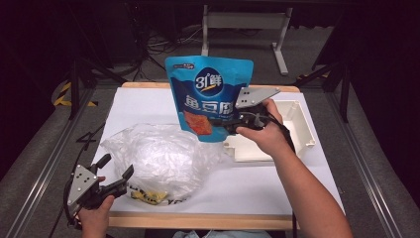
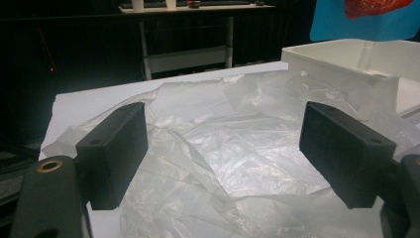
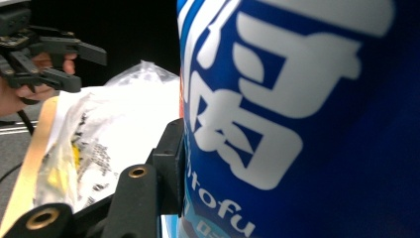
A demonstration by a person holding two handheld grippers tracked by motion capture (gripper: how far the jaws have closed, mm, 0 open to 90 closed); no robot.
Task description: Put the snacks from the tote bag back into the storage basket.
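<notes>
So from where I'm standing there's one of each thing on the white-covered table (image 1: 307, 173): one glossy blue stand-up snack pouch (image 1: 210, 94) with big white characters and a red tofu picture, one crumpled clear plastic bag (image 1: 158, 158) with yellow and black print along its near edge, and one shallow white plastic tray (image 1: 292, 126) sitting at the right side. Two grippers, one per hand. The right gripper (image 1: 229, 124) is clamping the pouch at its lower right part and holding it upright in the air, above the gap between bag and tray; in the right gripper view the pouch (image 3: 307, 119) is filling most of the frame, so I'm only seeing one jaw pressed against it and the word "tofu" cut off at the bottom. The left gripper (image 1: 118, 174) is hanging at the near left corner with its jaws spread wide, just beside the bag's edge, gripping nothing; in its own view the bag (image 2: 223, 144) is lying between the two jaws. The pouch is covering part of the tray's left wall, and what's inside the bag is too cloudy to make out.
</notes>
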